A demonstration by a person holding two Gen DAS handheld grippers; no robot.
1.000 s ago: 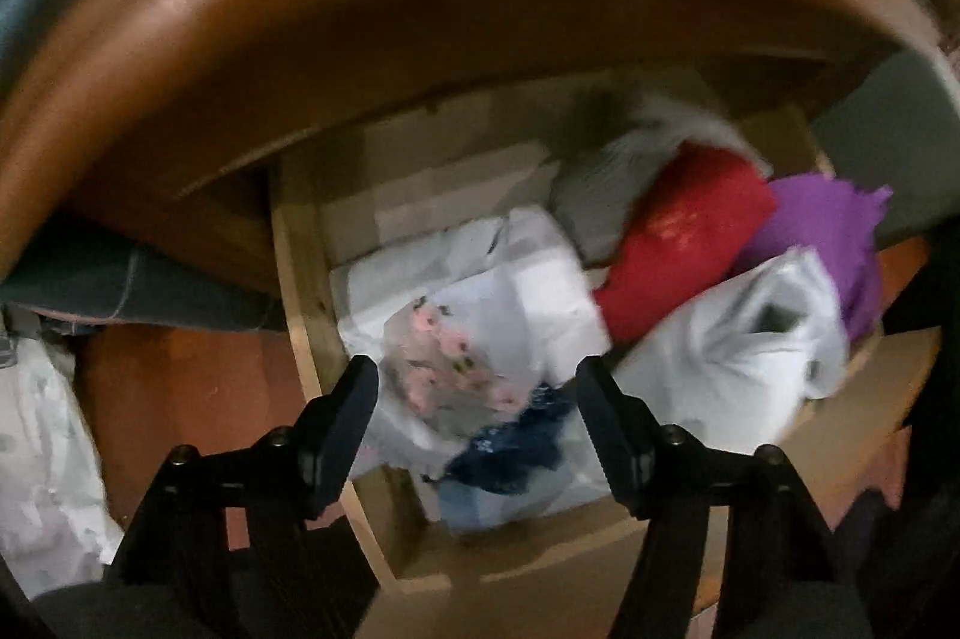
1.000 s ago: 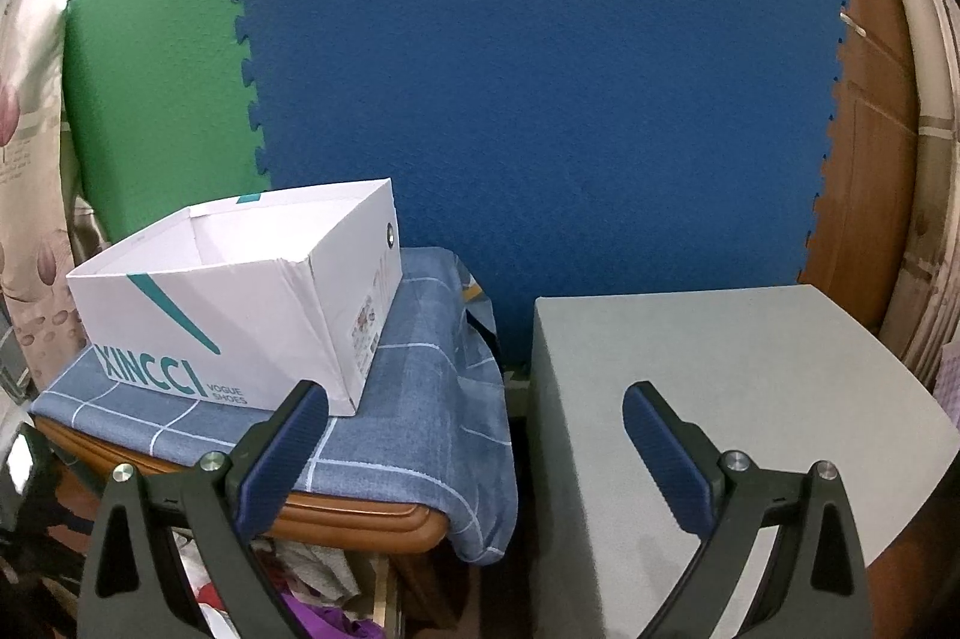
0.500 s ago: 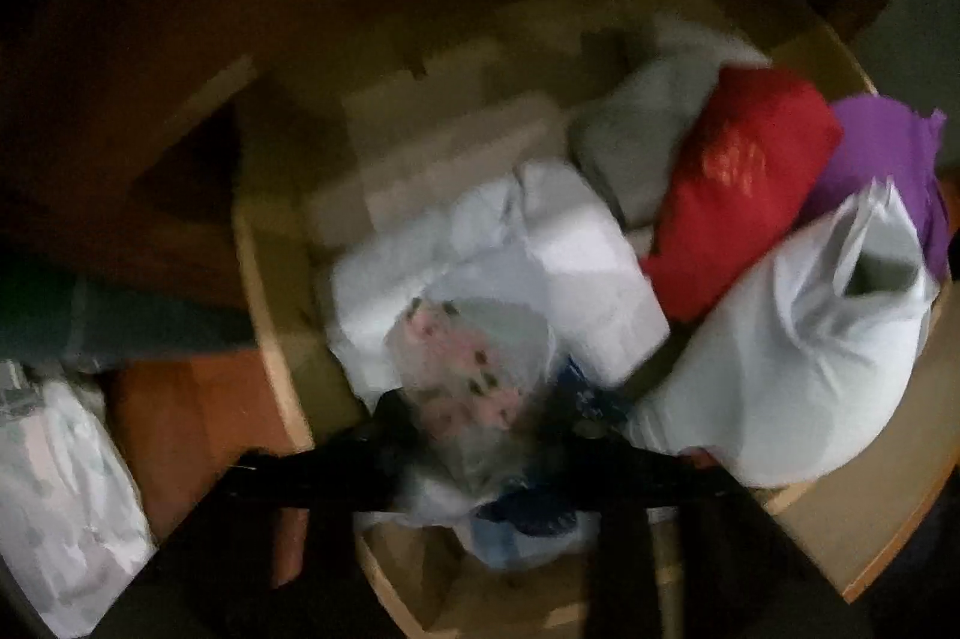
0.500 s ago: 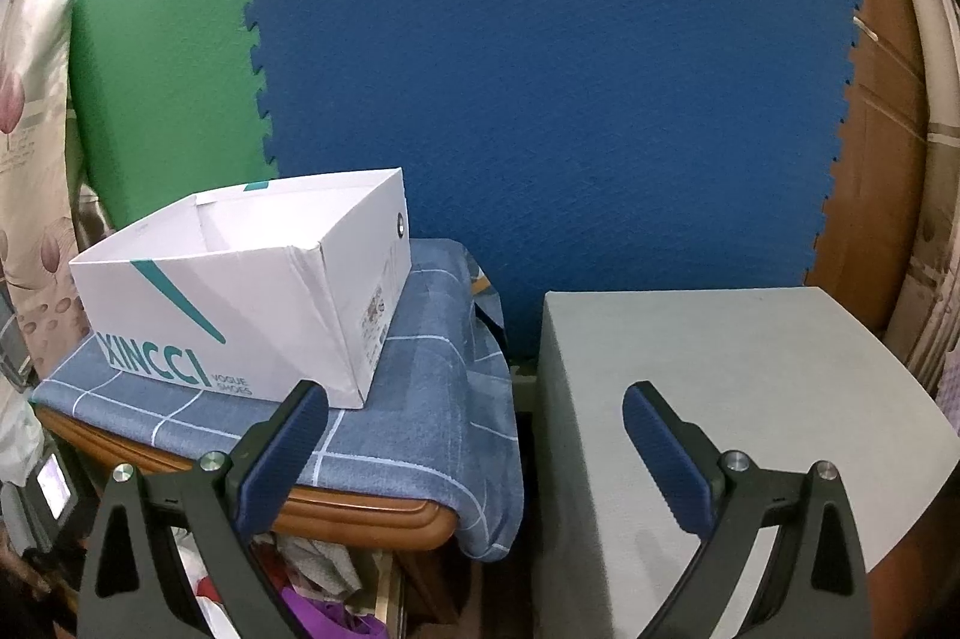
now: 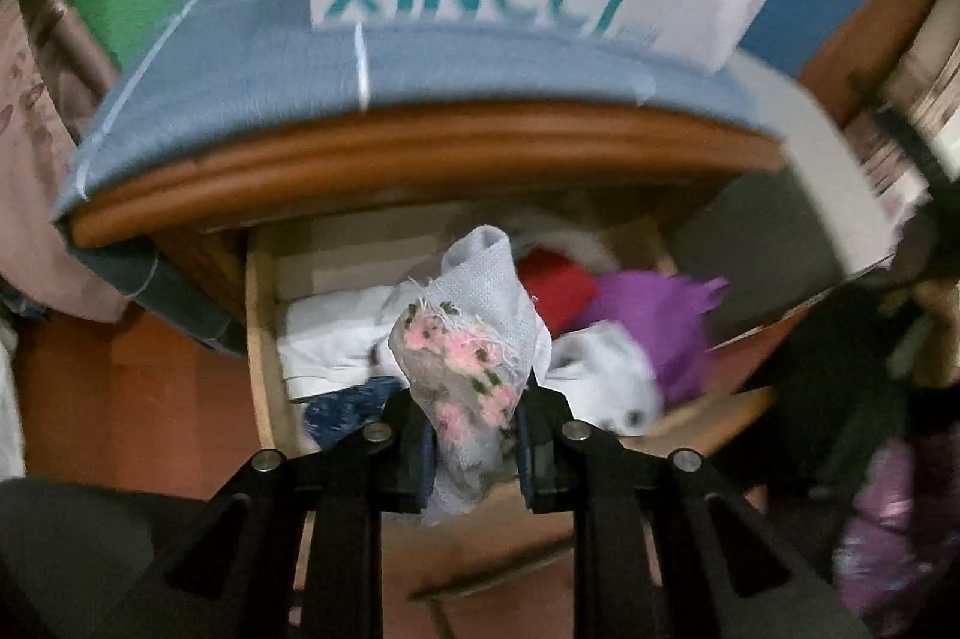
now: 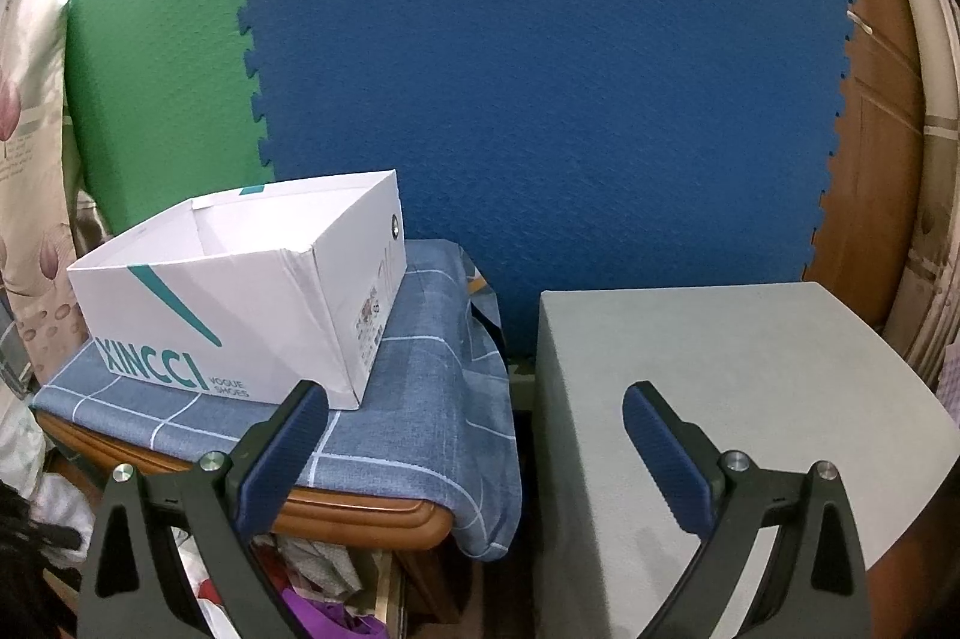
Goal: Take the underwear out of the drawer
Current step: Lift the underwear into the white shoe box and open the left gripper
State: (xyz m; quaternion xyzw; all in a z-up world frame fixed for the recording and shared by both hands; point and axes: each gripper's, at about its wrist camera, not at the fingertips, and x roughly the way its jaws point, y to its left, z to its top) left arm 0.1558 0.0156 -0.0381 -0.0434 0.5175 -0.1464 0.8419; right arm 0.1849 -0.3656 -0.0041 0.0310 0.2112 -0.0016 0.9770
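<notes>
My left gripper (image 5: pixel 474 429) is shut on a bagged pair of underwear (image 5: pixel 468 369), grey with pink flowers in a white mesh bag, and holds it above the open wooden drawer (image 5: pixel 261 339). The drawer holds white, red (image 5: pixel 555 288), purple (image 5: pixel 654 321) and dark blue (image 5: pixel 354 399) clothes. My right gripper (image 6: pixel 474 435) is open and empty, pointing at the blue wall above the nightstand edge and a grey block. A corner of the drawer's clothes (image 6: pixel 324 609) shows at the bottom of the right wrist view.
A white XINCCI shoebox (image 6: pixel 240 291) stands open on the blue checked cloth (image 6: pixel 420 399) covering the nightstand top (image 5: pixel 420 153). A grey block (image 6: pixel 720 399) stands to the right. Blue and green foam mats (image 6: pixel 540 69) line the wall. The floor is reddish-brown (image 5: pixel 120 399).
My left gripper closed on the floral underwear bag and lifted it up and back out of the drawer. The right gripper rose slightly and stayed open.
</notes>
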